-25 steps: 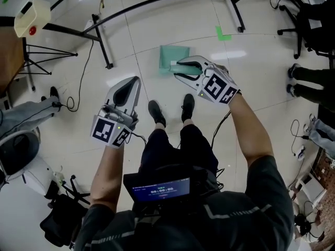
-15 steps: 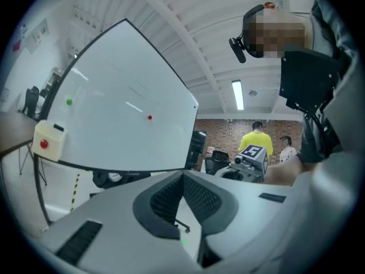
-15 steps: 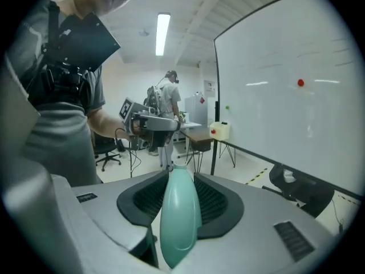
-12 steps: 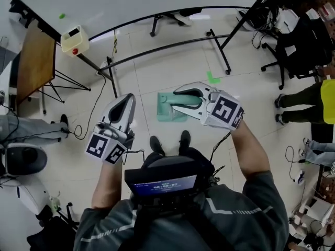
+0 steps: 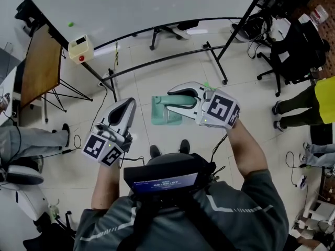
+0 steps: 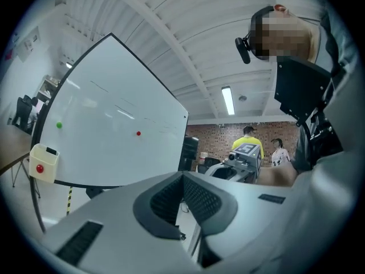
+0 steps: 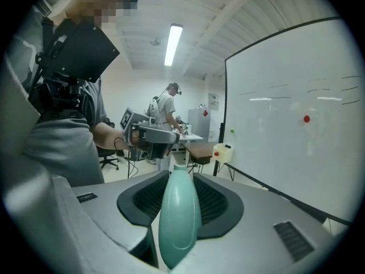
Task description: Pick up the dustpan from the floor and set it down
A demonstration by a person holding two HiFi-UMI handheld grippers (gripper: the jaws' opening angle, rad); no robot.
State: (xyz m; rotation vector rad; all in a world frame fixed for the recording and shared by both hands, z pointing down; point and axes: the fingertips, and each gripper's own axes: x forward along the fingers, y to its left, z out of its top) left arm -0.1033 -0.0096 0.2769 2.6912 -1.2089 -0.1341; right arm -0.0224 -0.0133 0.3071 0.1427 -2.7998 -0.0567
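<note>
Head view had a pale tiled floor point(image 5: 157, 72) under the person, with a whiteboard point(image 5: 131, 4) on a black frame across the top. A wooden table point(image 5: 39, 67) stood at the left and an office chair point(image 5: 293, 41) at the right. And there was the dustpan point(image 5: 159, 114): mint green, smooth plastic, a squarish pan with a rounded handle. It hung clear of the floor ahead of the person's feet, held by the right gripper point(image 5: 175, 101), pan at the far end. Right gripper view showed the jaws clamped on that handle, pads pressing both sides. The left gripper point(image 5: 127, 104), beside it and apart from the pan, carried nothing, and its jaws were together.
</note>
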